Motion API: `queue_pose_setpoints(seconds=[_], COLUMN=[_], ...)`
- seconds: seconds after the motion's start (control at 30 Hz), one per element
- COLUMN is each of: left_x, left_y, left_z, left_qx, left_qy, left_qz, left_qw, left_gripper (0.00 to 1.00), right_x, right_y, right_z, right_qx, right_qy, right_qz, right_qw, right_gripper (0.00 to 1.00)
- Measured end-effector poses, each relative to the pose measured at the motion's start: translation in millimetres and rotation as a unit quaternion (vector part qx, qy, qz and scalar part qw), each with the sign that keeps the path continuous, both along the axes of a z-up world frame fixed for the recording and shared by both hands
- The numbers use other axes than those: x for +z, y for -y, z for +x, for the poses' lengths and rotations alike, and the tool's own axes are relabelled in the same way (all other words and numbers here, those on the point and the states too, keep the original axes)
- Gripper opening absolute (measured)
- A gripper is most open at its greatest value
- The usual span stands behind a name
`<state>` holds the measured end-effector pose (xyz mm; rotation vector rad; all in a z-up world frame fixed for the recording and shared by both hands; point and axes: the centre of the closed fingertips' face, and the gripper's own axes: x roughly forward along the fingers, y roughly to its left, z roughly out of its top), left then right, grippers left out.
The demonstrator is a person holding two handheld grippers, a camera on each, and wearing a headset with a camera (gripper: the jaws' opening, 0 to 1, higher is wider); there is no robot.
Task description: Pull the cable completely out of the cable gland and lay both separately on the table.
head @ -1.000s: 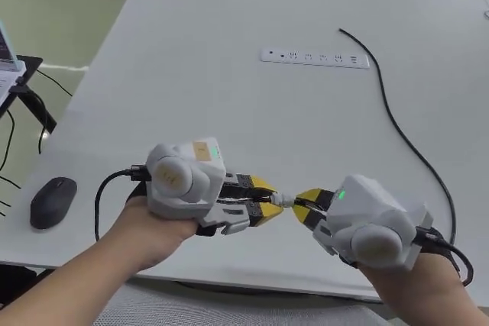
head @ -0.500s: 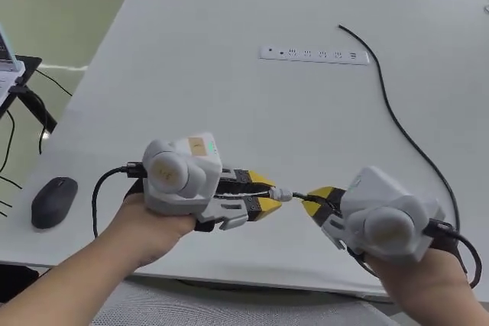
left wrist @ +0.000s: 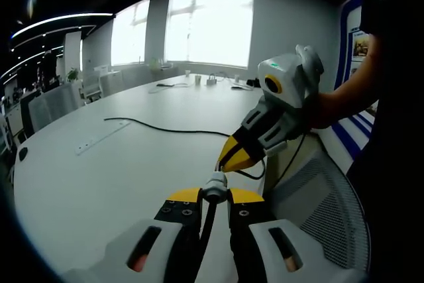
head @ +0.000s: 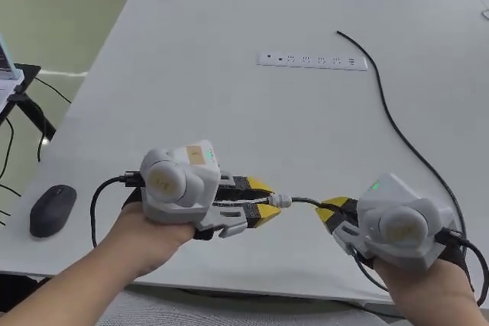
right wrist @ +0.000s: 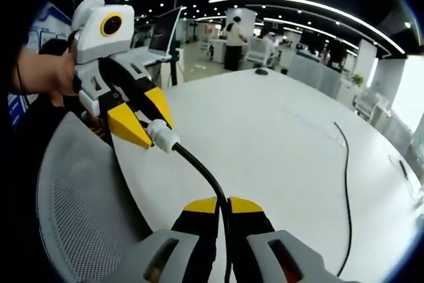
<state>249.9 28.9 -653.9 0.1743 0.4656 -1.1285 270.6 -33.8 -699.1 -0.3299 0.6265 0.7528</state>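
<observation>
Between your two grippers, above the near edge of the table, the cable gland and the cable are held clear of the surface. Your left gripper is clamped on the cable gland. The white fitting sits between its yellow jaw tips and protrudes just past them toward the right gripper. Your right gripper is clamped on the cable. Refer to the right gripper view: the black cable passes between the closed jaws and curves forward to the cable gland. One end of the cable enters the cable gland, so the two parts are joined. The exposed cable spans the gap between the two sets of jaw tips, which face each other and do not touch.

Ahead of both grippers, well apart from them, a white power strip lies on the table. A black cord runs from near the strip's end toward the outer side of the right gripper. A dark mouse lies on the table at the outer side of the left gripper.
</observation>
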Motion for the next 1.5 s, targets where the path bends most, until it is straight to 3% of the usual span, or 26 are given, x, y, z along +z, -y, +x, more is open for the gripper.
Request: queue_pose_setpoints(seconds=[0.23, 0.4, 0.6, 1.03, 1.33, 1.37, 1.47, 1.5], left_x=[1.6, 0.7, -3.7, -2.5, -1.6, -1.5, -1.9, -1.6], left_y=[-0.2, -0.1, 1.0, -5.2, -10.3, -10.5, -11.6, -11.5], left_z=[0.5, -0.8, -3.8, 4.0, 7.7, 7.9, 8.7, 8.6], left_qx=[-0.001, -0.002, -0.006, 0.002, 0.011, 0.011, 0.013, 0.013], left_qy=[0.002, 0.003, 0.0, 0.0, -0.001, -0.002, -0.004, -0.003], left_qz=[0.0, 0.002, 0.004, 0.003, 0.002, 0.002, 0.003, 0.002], left_qw=[1.0, 1.0, 1.0, 1.0, 0.9999, 0.9999, 0.9999, 0.9999], left_gripper=[0.15, 0.15, 0.15, 0.15, 0.15, 0.15, 0.15, 0.15], right_x=[-13.4, -28.9, -39.0, -31.1, -23.0, -20.7, -5.1, 1.1], right_y=[14.5, 27.0, 30.6, 28.2, 23.7, 21.8, 12.6, 8.8], right_z=[3.0, 1.1, -2.4, -1.1, -5.4, -5.8, -1.9, -3.0], right_qx=[-0.045, -0.082, -0.102, -0.082, -0.034, -0.023, 0.008, 0.028], right_qy=[-0.035, -0.077, -0.106, -0.077, -0.05, -0.044, 0.0, 0.015], right_qz=[0.014, 0.025, 0.031, 0.019, -0.01, -0.011, -0.011, -0.021], right_qw=[0.9983, 0.9933, 0.9886, 0.9935, 0.9981, 0.9987, 0.9999, 0.9993], right_gripper=[0.0, 0.0, 0.0, 0.0, 0.02, 0.04, 0.29, 0.29])
